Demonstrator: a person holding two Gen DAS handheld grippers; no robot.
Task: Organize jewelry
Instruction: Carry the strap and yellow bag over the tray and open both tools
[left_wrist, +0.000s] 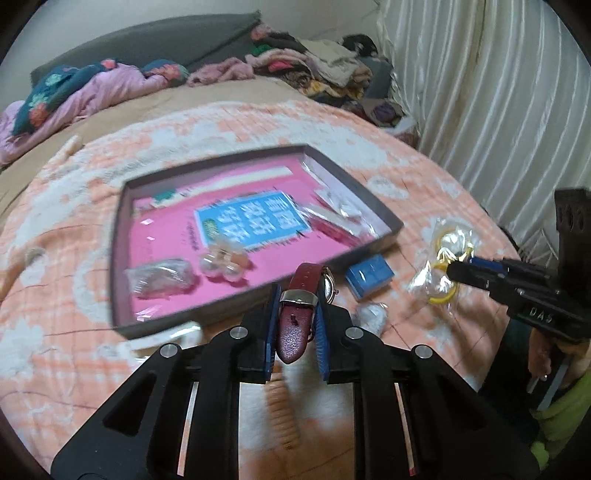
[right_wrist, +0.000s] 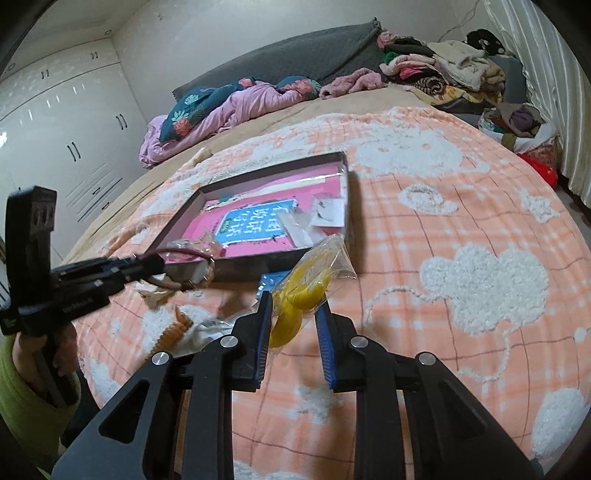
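Observation:
My left gripper (left_wrist: 297, 297) is shut on a watch with a dark red leather strap (left_wrist: 295, 325), held just above the near edge of the shallow grey box (left_wrist: 118, 236). The box has a pink bottom and holds several small bagged jewelry pieces (left_wrist: 162, 278). My right gripper (right_wrist: 295, 306) holds a clear bag with yellow rings (right_wrist: 306, 280) between its fingers, near the box's right corner; it also shows in the left wrist view (left_wrist: 448, 254). The left gripper and the watch show at left in the right wrist view (right_wrist: 155, 264).
A small blue box (left_wrist: 369, 275) and a small clear bag (left_wrist: 371, 314) lie on the peach-and-white blanket (right_wrist: 443, 229) beside the tray. A beaded bracelet (right_wrist: 171, 332) lies near me. Piled clothes and a curtain stand at the back right.

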